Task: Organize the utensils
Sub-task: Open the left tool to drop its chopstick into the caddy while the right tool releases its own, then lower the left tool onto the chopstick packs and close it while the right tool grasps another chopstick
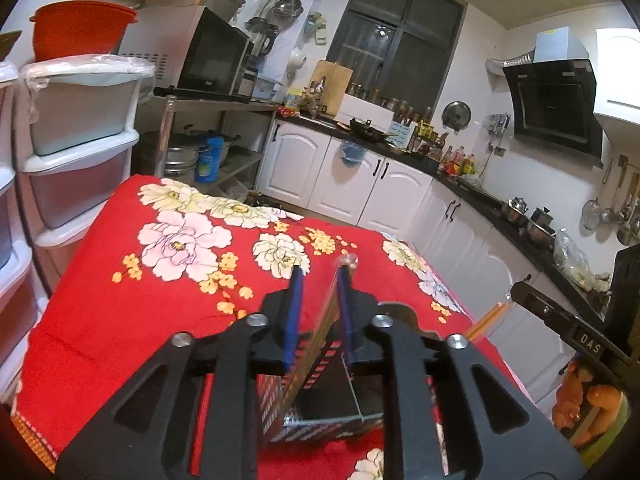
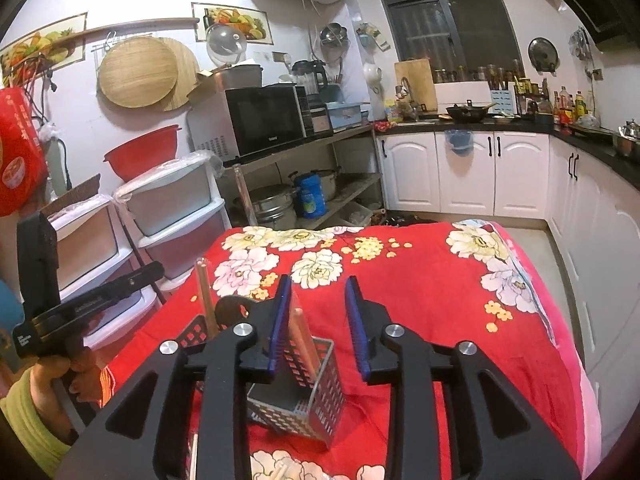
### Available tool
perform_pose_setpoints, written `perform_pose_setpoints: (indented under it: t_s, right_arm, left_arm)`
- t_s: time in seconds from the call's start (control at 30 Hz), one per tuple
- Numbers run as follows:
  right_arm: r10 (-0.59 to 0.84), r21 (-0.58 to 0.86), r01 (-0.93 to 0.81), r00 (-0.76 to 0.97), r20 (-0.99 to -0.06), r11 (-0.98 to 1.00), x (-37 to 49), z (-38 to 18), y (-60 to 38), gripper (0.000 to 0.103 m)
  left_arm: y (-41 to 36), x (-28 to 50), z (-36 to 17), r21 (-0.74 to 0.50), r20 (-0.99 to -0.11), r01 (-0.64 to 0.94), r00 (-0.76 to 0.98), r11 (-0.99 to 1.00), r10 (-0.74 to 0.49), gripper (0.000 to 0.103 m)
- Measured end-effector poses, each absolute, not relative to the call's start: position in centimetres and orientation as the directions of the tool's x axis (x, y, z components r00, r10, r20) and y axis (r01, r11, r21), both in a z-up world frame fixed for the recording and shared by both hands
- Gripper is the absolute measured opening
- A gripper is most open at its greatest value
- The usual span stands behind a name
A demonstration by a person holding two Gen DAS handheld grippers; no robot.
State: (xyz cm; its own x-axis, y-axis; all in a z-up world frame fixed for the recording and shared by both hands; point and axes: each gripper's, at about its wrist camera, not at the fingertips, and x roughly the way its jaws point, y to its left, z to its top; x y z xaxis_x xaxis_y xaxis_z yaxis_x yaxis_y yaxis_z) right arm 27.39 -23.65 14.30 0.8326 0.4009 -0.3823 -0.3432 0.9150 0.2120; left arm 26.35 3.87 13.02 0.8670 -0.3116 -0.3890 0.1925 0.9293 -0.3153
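Utensil holder, a perforated metal box with square holes, stands on the red flowered cloth covering the tabletop, tipped a little. The left gripper has its fingers narrowed on the holder's wall, likely to steady it for loading. The right gripper hovers above with fingers wide and empty, beside a chopstick already resting inside (another stick stands further left).

Microwave, red basin, wok

utensil holder on table, chopsticks inside
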Motion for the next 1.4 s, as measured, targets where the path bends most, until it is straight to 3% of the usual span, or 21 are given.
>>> perform_pose_setpoints:
  t_s: [0.47,0.67,1.13,1.27,1.4]
  right_arm:
    - [0.406,0.208,-0.350,0.828,-0.388,0.913,24.8,13.3,-24.0,0.045]
    - [0.415,0.197,-0.366,0.823,-0.388,0.909,23.4,12.9,-23.7,0.046]
    - [0.410,0.161,-0.377,0.821,-0.396,0.912,20.6,12.1,-23.2,0.055]
    - [0.412,0.163,-0.378,0.818,-0.402,0.911,19.7,11.5,-23.4,0.063]
    - [0.409,0.157,-0.379,0.811,-0.417,0.912,19.0,10.8,-23.3,0.065]
  left_arm:
    - [4.7,22.2,11.1,-0.321,-0.420,0.181,0.853,0.930,-0.311,0.046]
    - [5.3,20.5,9.9,-0.313,-0.434,0.162,0.852,0.936,-0.293,0.058]
    - [6.5,17.7,7.8,-0.320,-0.457,0.129,0.847,0.938,-0.273,0.078]
    - [6.7,17.2,7.1,-0.319,-0.470,0.127,0.839,0.939,-0.273,0.083]
    - [7.0,16.6,6.3,-0.324,-0.478,0.118,0.836,0.939,-0.270,0.085]
